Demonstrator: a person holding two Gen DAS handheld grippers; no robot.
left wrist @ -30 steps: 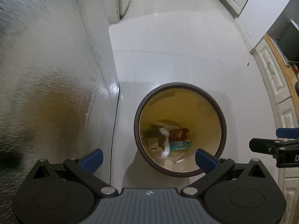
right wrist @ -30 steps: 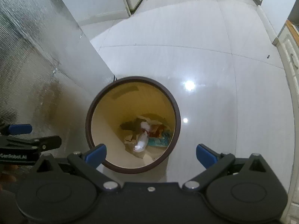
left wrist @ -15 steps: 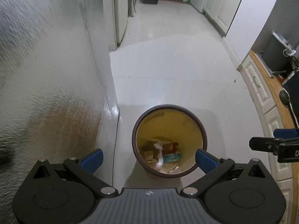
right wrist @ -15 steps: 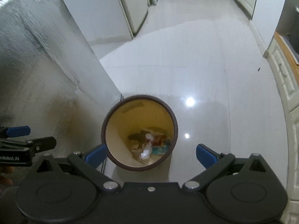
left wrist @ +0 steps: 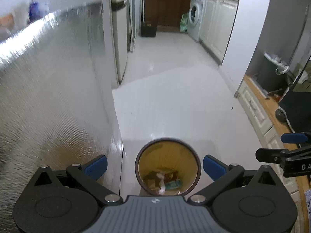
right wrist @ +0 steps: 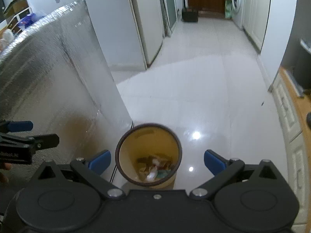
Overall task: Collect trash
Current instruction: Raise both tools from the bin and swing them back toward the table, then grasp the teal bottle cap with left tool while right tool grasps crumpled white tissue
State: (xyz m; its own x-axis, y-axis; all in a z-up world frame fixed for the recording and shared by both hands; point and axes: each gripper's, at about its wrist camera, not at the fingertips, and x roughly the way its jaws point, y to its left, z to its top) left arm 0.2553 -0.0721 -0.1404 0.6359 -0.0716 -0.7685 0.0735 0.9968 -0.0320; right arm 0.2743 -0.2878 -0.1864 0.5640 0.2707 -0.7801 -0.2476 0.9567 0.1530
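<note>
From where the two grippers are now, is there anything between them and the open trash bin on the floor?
Nothing visible. Both the left gripper and the right gripper are open and empty above the trash bin, whose mouth is uncovered. The foil-covered panel stands beside it, not over it.

Left wrist cam sits behind the left gripper, high up, tilted down and forward along a kitchen corridor; bin at 6 o'clock, well below. Right wrist cam: same setup behind the right gripper, same heading, bin at 6 o'clock too. Each sees the other gripper at frame edge: right one at 3 o'clock, left one at 9 o'clock. Shared: bin, white floor, foil-covered panel, washing machine.
</note>
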